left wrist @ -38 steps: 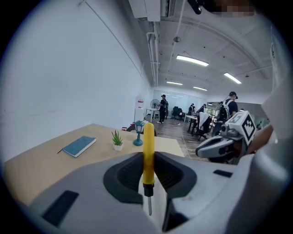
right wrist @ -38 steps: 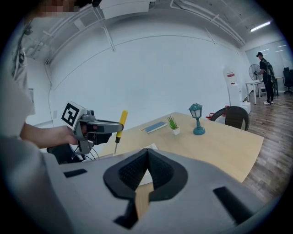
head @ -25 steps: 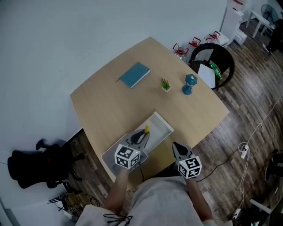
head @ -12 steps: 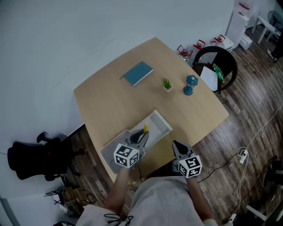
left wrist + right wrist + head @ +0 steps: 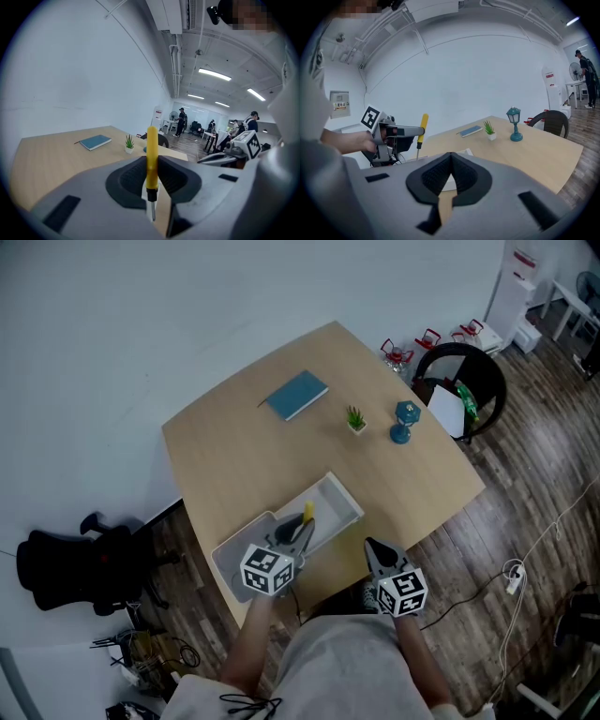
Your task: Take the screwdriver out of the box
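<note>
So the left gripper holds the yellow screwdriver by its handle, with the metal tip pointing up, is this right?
Not quite: the tip points down, not up. The left gripper holds the yellow screwdriver by its handle, with the metal tip pointing down. The left gripper view shows it.

Light wooden bench [image 5: 234,456] carries a blue book [image 5: 297,396], a small potted plant [image 5: 355,419] and, just beside it, a teal lantern [image 5: 404,421]; black chair [image 5: 469,381] off the far corner.

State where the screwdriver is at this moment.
In the head view, the yellow-handled screwdriver stands upright, gripped in the left tongs, over the white box at the table's near edge.
</note>
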A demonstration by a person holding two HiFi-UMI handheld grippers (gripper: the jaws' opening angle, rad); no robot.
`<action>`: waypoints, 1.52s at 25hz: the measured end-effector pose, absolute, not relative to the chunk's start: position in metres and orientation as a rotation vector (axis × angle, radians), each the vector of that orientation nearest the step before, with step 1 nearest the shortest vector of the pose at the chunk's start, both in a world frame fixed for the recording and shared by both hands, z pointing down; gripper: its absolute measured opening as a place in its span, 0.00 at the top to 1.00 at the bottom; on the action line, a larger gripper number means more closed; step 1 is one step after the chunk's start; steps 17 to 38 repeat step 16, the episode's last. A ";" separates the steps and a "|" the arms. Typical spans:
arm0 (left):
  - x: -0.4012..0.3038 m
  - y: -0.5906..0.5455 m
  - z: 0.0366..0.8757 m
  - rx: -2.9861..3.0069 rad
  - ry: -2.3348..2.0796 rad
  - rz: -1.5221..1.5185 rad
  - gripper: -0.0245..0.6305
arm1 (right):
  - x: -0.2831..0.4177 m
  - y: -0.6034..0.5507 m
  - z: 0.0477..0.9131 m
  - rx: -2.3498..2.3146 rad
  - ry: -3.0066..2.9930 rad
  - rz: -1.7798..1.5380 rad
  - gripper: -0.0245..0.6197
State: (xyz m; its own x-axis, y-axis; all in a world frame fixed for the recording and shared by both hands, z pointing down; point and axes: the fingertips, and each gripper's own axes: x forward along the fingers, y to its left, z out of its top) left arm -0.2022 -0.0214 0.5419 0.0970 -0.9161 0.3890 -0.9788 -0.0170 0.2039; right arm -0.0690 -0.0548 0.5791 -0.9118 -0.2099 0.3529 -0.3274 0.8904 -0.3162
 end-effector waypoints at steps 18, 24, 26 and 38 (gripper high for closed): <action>-0.209 -0.010 0.541 1.990 -1.835 0.187 0.85 | -0.079 -0.043 0.577 0.372 -2.752 0.503 0.96; -0.209 -0.010 0.541 1.990 -1.835 0.187 0.85 | -0.079 -0.043 0.577 0.372 -2.752 0.503 0.96; -0.209 -0.010 0.541 1.990 -1.835 0.187 0.85 | -0.079 -0.043 0.577 0.372 -2.752 0.503 0.96; -0.209 -0.010 0.541 1.990 -1.835 0.187 0.85 | -0.079 -0.043 0.577 0.372 -2.752 0.503 0.96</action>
